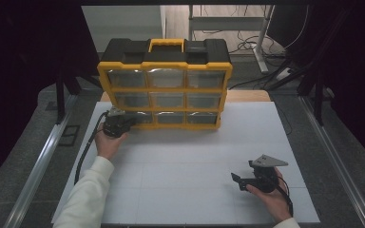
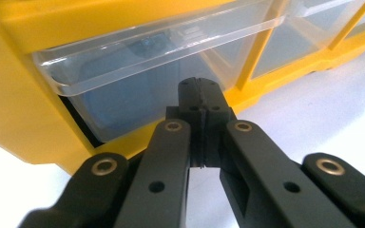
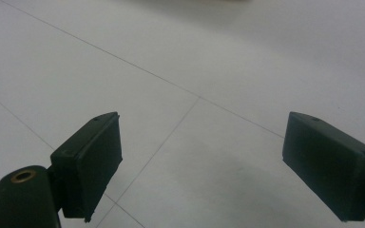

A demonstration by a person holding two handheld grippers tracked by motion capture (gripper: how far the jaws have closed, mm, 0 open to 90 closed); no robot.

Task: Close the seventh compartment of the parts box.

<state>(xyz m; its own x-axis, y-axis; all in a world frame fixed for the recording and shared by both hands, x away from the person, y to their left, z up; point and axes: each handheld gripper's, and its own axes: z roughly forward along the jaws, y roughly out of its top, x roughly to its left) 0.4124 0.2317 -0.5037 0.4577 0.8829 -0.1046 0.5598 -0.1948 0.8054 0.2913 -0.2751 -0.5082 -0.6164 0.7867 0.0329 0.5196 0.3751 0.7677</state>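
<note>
Left gripper (image 1: pixel 123 124): jaws pressed together with nothing between them, tips at the clear bottom-left drawer (image 2: pixel 138 71) of the yellow-and-black organiser (image 1: pixel 164 85), which stands upright at the far side of the white table (image 1: pixel 190 190). Right gripper (image 1: pixel 242 180): jaws spread wide and empty, low over bare table at near right, well apart from the organiser.

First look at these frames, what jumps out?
The yellow organizer, with its black top and clear drawers, stands upright at the far middle of the white table. The left gripper, jaws shut with nothing between them, sits right at the bottom-left drawer, whose lip sticks out a little from the frame. The right gripper rests open near the front right of the table, away from the organizer.
</note>
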